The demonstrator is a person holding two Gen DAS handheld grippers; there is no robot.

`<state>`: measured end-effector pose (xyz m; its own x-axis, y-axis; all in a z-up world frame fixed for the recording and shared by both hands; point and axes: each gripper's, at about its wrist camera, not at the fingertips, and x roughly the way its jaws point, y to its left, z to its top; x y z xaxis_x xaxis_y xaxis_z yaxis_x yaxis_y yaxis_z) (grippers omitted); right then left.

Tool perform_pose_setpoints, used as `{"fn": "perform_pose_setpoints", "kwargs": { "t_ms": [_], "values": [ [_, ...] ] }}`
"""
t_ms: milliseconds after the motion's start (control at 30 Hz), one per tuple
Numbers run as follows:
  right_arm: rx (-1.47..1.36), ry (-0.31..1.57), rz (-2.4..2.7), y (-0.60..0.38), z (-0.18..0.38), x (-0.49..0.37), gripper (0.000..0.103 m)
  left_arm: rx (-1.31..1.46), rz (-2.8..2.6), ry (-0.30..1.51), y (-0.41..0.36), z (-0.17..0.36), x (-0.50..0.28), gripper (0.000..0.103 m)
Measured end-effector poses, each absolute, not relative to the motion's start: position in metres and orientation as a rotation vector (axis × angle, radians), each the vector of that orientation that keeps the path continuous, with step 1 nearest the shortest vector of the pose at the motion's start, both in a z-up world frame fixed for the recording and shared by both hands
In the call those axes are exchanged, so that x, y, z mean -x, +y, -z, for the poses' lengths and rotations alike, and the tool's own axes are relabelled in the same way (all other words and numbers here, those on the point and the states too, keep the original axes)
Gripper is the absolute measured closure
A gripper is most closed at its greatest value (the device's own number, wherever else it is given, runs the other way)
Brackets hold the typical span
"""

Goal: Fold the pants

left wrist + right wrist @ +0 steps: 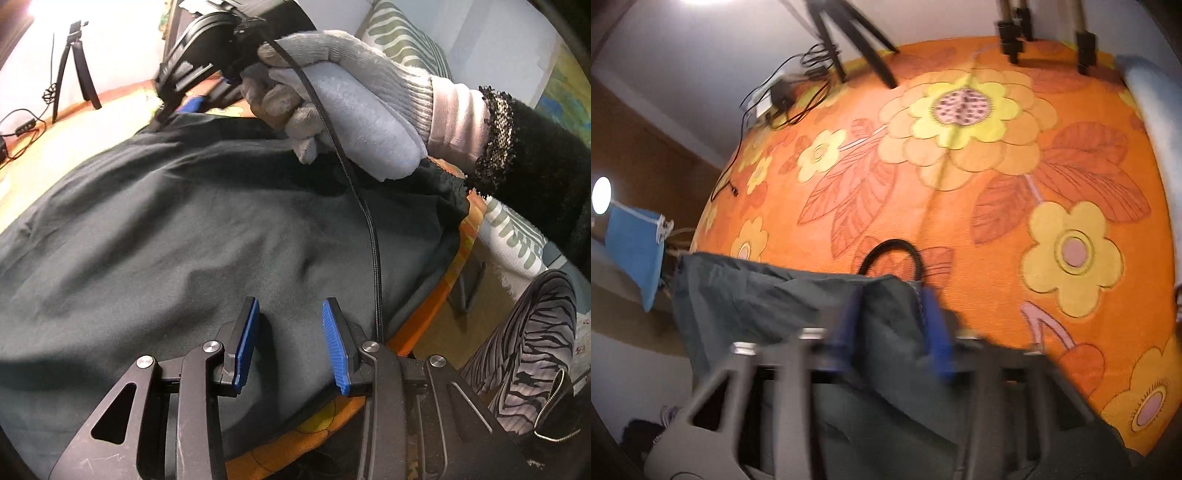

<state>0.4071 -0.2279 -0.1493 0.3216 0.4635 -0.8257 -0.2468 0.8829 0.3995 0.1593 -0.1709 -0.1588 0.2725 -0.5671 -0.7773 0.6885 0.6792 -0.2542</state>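
Dark green pants (pixel 166 229) lie spread over the table, their gathered waistband (pixel 450 181) at the right edge. My left gripper (pixel 290 306) hovers just over the cloth near the front edge, blue pads apart, nothing pinched. A gloved hand (pixel 354 99) holds my right gripper (pixel 184 107) at the pants' far edge. In the blurred right wrist view, the right gripper (pixel 890 295) stands with its pads apart and the raised edge of the pants (pixel 757 302) between them.
An orange flowered tablecloth (pixel 960 203) covers the table beyond the pants. A black cable (pixel 373 240) trails across the fabric. Tripod legs (pixel 857 37) and a power box with wires (pixel 775 96) stand at the far edge. A person's striped leg (pixel 528 350) is at the right.
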Motion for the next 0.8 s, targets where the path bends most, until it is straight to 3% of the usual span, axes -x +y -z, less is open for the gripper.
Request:
{"fn": "perform_pose_setpoints", "kwargs": {
  "t_ms": [167, 300, 333, 467, 700, 800],
  "values": [
    [-0.044, 1.037, -0.36, -0.214, 0.125, -0.406, 0.098, -0.108, 0.852, 0.981, -0.164, 0.161, -0.159, 0.069],
    [-0.011, 1.072, -0.346, -0.209, 0.134, -0.412, 0.097, -0.112, 0.852, 0.985, -0.163, 0.159, -0.158, 0.069],
    [0.003, 1.073, -0.341, -0.207, 0.134, -0.411, 0.096, -0.115, 0.851, 0.988, -0.162, 0.158, -0.157, 0.069],
    [-0.048, 1.019, -0.31, -0.215, 0.116, -0.405, 0.067, -0.091, 0.804, 0.994, -0.144, 0.152, -0.156, 0.069],
    [-0.106, 0.938, -0.331, -0.212, 0.078, -0.381, 0.066, -0.01, 0.622, 0.903, -0.069, 0.114, -0.158, 0.069],
    [-0.083, 0.906, -0.37, -0.195, 0.063, -0.363, 0.065, 0.033, 0.519, 0.857, -0.03, 0.1, -0.157, 0.059]
  ]
}}
